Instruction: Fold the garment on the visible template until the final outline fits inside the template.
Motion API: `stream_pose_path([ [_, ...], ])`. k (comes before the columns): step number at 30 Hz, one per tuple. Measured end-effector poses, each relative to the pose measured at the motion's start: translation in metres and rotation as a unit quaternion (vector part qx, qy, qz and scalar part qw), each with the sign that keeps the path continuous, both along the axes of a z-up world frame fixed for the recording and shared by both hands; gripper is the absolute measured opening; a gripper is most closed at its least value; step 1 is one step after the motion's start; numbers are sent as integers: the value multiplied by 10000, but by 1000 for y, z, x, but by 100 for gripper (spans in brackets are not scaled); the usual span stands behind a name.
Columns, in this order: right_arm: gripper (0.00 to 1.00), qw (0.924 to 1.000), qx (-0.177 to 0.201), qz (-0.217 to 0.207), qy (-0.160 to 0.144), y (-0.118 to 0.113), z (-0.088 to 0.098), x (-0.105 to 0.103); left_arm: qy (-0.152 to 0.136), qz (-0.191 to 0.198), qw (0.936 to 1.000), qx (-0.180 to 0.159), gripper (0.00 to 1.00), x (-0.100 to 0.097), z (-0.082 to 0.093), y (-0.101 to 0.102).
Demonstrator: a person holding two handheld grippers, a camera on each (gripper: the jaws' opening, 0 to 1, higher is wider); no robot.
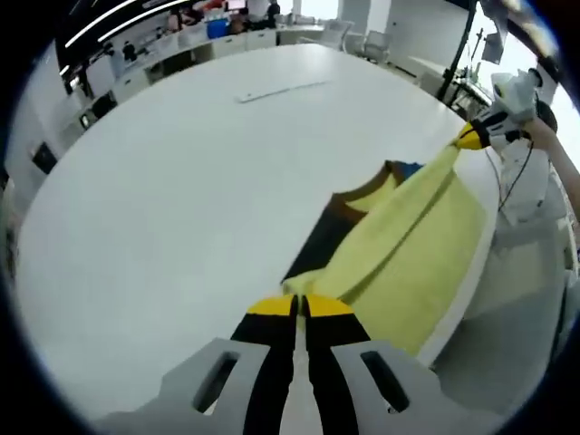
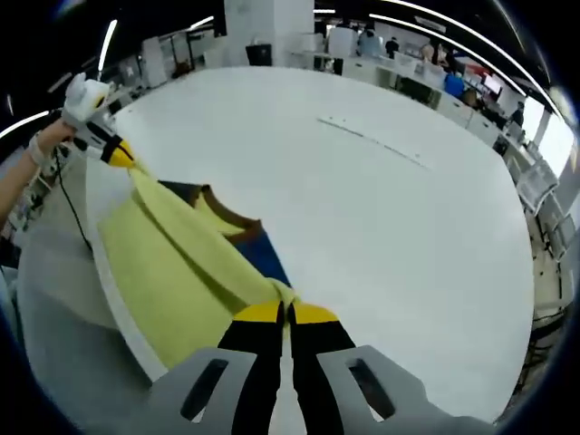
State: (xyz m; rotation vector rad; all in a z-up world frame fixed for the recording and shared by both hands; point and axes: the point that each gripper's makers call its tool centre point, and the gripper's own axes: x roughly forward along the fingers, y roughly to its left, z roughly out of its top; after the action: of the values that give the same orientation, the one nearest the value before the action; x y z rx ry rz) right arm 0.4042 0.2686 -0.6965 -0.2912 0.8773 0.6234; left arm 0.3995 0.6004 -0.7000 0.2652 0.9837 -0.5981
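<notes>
A yellow garment [image 1: 408, 249] with a brown collar and dark blue panel hangs stretched over the near edge of a large white table [image 1: 199, 172]. My left gripper [image 1: 300, 305] is shut on one edge of the cloth. The right gripper [image 1: 469, 137] holds the far end, a hand behind it. In the right gripper view my right gripper [image 2: 286, 314] is shut on the garment [image 2: 172, 263], and the left gripper [image 2: 118, 152] pinches the opposite end at upper left. The cloth is pulled taut between them, with its lower part draping off the table [image 2: 381, 208].
A thin pale strip [image 1: 281, 91] lies on the far side of the table, also seen as a line [image 2: 376, 143]. Desks, chairs and people stand beyond the table. A cable [image 2: 68, 195] trails from the left gripper. Grey floor lies below the table edge.
</notes>
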Motion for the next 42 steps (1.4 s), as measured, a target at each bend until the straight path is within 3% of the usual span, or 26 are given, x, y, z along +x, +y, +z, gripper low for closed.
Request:
stream_pose_path([
  [14,3,9996,109,-262,95,-3,-24,14,135,135,9998,-6,0,8,-22,3],
  [27,3,9992,-89,-328,221,-7,-49,18,124,281,9995,7,0,13,-38,6],
  [42,3,9988,-121,-443,145,-7,-60,17,100,381,9992,56,0,15,-49,7],
])
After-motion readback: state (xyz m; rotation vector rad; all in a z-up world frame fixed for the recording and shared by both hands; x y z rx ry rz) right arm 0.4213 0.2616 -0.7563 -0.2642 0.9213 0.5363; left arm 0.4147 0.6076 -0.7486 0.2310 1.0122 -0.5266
